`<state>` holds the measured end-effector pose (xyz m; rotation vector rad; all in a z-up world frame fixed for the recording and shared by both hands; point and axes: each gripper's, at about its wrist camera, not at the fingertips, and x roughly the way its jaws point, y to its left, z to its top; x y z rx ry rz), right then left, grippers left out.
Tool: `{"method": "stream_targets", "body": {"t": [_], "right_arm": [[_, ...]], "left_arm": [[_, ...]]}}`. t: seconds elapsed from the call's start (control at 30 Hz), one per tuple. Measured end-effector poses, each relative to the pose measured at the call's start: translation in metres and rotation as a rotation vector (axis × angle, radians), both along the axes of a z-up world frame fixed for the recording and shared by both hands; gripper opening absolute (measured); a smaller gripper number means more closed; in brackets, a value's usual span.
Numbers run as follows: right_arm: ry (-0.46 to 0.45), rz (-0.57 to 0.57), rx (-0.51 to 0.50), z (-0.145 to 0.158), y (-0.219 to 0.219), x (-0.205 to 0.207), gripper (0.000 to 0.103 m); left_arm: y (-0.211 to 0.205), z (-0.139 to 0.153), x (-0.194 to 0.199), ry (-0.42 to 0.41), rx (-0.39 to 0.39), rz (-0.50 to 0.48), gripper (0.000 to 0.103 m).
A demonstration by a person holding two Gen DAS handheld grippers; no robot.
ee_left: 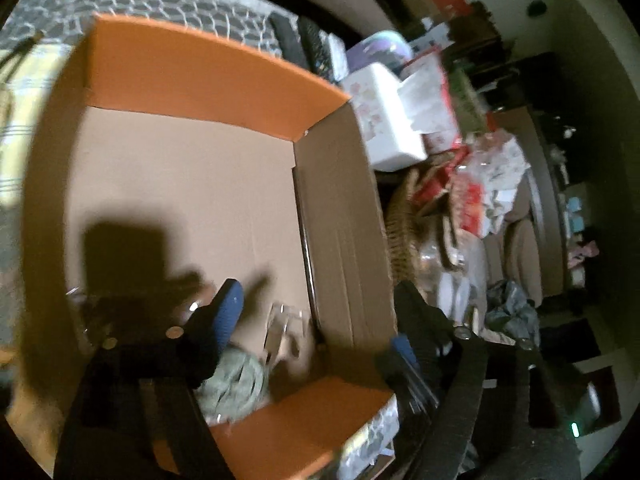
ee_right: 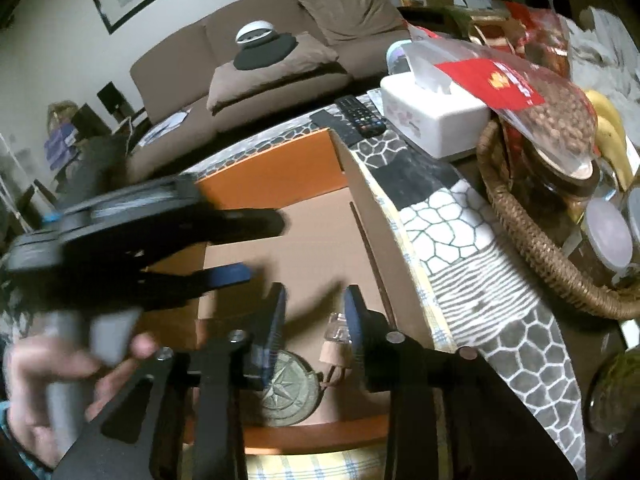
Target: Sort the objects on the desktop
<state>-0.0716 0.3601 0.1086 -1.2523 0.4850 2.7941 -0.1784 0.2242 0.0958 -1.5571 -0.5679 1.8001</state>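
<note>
The open cardboard box with orange flaps (ee_right: 304, 240) sits on a patchwork cloth with a grey-and-white stone pattern (ee_right: 472, 248), and both grippers hang over it, pointing steeply down into it.

In the right wrist view, the right gripper (ee_right: 316, 320) shows its two black fingers with blue pads (ee_right: 354, 312) partly apart, with a clear gap between them. Nothing is pressed between the pads. Below that gap, at about 6 o'clock on the box floor, lies a round greenish metal disc with a compass-star relief (ee_right: 286, 394); its left edge is hidden behind the left finger, so I cannot tell whether that finger touches it. Just beside the disc, at its 2 o'clock, lies a small clear glass bottle with a tan cork and cord (ee_right: 338, 340), close against the right finger.

At 9 o'clock in the same view the left gripper (ee_right: 260, 246) reaches in sideways, blurred, held by a person's hand (ee_right: 60, 376) at 8 o'clock. Its two fingers stand wide apart and empty.

The left wrist view confirms this: one blue-padded finger (ee_left: 230, 304) sits inside the box and the other outside the box's right wall, with nothing between them. The disc (ee_left: 236, 384) and bottle (ee_left: 284, 320) lie near 6 o'clock on the box floor.

Outside the box, at 2 o'clock, stand a white tissue box (ee_right: 432, 116), a black remote control (ee_right: 360, 116) and a woven wicker basket (ee_right: 528, 240).
</note>
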Motion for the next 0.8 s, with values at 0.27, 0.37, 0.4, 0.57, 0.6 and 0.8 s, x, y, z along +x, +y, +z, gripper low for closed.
{"method": "stream_targets", "body": {"t": [0.27, 0.37, 0.4, 0.57, 0.6, 0.8], "right_arm": [[0.039, 0.032, -0.003, 0.016, -0.033, 0.001, 0.081], [0.043, 0.068, -0.012, 0.021, -0.053, -0.001, 0.082], [0.043, 0.079, -0.009, 0.022, -0.060, -0.002, 0.082], [0.048, 0.138, -0.019, 0.029, -0.100, -0.007, 0.082], [0.051, 0.151, -0.022, 0.031, -0.107, -0.006, 0.082], [0.054, 0.233, 0.013, 0.035, -0.156, -0.010, 0.082]], "left_arm": [[-0.101, 0.055, 0.037, 0.179, -0.050, 0.032, 0.103], [-0.145, 0.064, 0.047, 0.232, -0.130, 0.083, 0.103], [-0.157, 0.063, 0.049, 0.233, -0.138, 0.095, 0.103], [-0.221, 0.051, 0.067, 0.218, -0.153, 0.174, 0.103], [-0.232, 0.047, 0.070, 0.211, -0.155, 0.186, 0.103], [-0.256, 0.015, 0.086, 0.191, -0.175, 0.217, 0.103]]}}
